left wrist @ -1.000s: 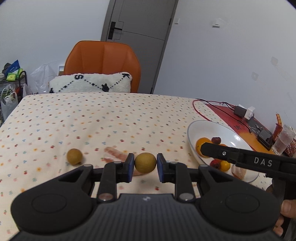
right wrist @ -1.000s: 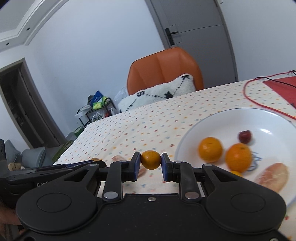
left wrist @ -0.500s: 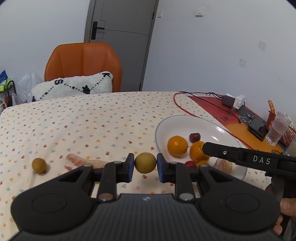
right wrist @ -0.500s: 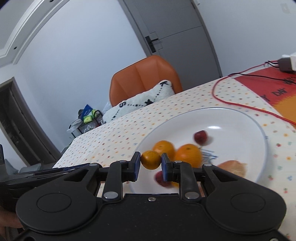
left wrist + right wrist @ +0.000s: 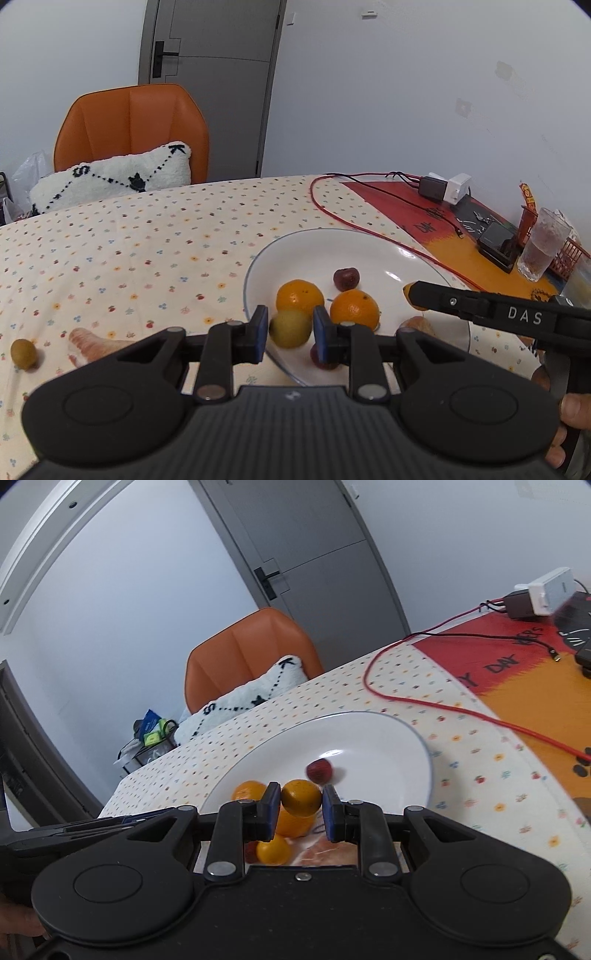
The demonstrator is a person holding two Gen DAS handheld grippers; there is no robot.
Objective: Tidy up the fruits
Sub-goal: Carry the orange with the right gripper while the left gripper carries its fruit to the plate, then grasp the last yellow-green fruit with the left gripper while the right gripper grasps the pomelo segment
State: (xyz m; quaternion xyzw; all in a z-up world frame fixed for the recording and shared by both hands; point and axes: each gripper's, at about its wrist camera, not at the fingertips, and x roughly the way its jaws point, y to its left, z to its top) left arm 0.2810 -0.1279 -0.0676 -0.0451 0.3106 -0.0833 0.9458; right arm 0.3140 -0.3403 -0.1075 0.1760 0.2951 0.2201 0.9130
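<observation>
A bench (image 5: 147, 251) under a dotted cloth carries a white plate (image 5: 369, 243) with an orange chair (image 5: 129, 122) behind it. The left tongs (image 5: 290, 328) pinch a yellow-green fruit (image 5: 290, 328) over the plate's near rim. The right tongs (image 5: 299, 805) pinch a small orange fruit (image 5: 301, 796) above the plate's near side. On the plate lie two oranges (image 5: 300, 298), a dark red fruit (image 5: 346, 277) and a peeled pale segment (image 5: 417, 326). Left of the plate, on the cloth, lie a pinkish peeled piece (image 5: 96, 343) and, farther out, a small greenish fruit (image 5: 23, 353).
</observation>
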